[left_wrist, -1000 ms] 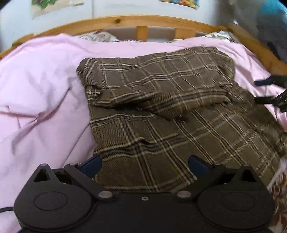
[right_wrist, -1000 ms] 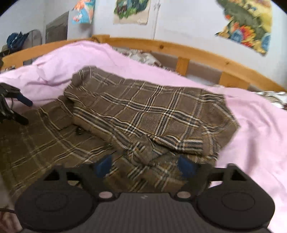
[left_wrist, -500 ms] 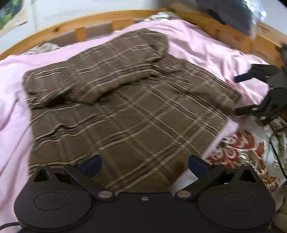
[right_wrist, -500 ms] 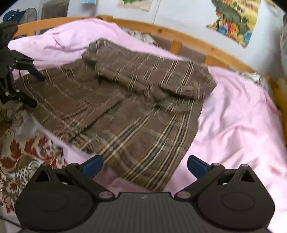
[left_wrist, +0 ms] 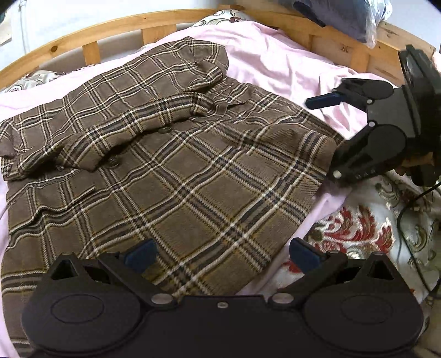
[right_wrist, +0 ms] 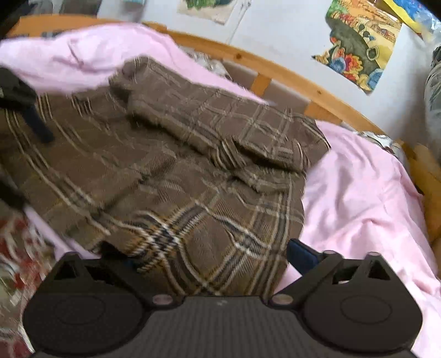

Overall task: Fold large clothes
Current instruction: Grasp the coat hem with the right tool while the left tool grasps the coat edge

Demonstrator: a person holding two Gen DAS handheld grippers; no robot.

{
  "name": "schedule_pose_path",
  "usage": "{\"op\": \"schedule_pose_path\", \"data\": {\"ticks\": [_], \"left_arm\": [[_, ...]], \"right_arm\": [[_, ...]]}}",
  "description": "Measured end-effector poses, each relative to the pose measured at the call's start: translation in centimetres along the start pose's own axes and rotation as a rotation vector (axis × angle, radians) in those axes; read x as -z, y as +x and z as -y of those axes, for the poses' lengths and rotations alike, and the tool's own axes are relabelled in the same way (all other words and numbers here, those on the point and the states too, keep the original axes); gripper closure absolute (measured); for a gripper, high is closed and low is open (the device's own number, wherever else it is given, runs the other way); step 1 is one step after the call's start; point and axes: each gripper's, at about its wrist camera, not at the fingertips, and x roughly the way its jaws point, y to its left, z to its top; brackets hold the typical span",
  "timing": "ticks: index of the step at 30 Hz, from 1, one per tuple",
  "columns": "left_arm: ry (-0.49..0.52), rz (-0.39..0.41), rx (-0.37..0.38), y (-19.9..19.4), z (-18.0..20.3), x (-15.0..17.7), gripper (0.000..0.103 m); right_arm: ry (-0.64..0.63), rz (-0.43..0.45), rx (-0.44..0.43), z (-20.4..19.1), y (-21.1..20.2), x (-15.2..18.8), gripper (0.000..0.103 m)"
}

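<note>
A brown plaid coat (left_wrist: 171,170) lies spread on a pink sheet (left_wrist: 278,57), its upper part and sleeves folded across it. It also shows in the right wrist view (right_wrist: 171,176), blurred. My left gripper (left_wrist: 223,253) is open over the coat's bottom hem corner. My right gripper (right_wrist: 209,258) is open, its jaws on either side of the other hem corner; its left finger lies under the cloth. The right gripper also shows in the left wrist view (left_wrist: 328,135), at the coat's right corner.
A wooden bed rail (left_wrist: 115,35) curves behind the coat. A floral red and white bedspread (left_wrist: 366,228) lies beside the pink sheet. Dark bags (left_wrist: 339,13) rest on the rail. Posters (right_wrist: 358,46) hang on the wall.
Both grippers have swung from the folded upper part to the coat's bottom hem. The right gripper has closed in on its hem corner. Both stay open.
</note>
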Motion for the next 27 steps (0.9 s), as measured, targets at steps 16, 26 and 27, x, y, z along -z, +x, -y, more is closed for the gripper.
{"op": "schedule_pose_path", "data": {"ticks": [16,26,27], "left_arm": [[0.061,-0.008,-0.201,1.2,1.1,-1.0,0.009],[-0.009,-0.066,-0.286,-2.5,-4.0,1.5,0.019],[0.002,-0.078,-0.312,-2.8,-4.5,1.9,0.022]], "right_arm": [[0.209,0.005,-0.258,5.0,1.5,-9.4,0.095],[0.228,0.021,-0.262,6.1,2.5,-11.2,0.095],[0.229,0.023,-0.26,6.1,2.5,-11.2,0.095]]}}
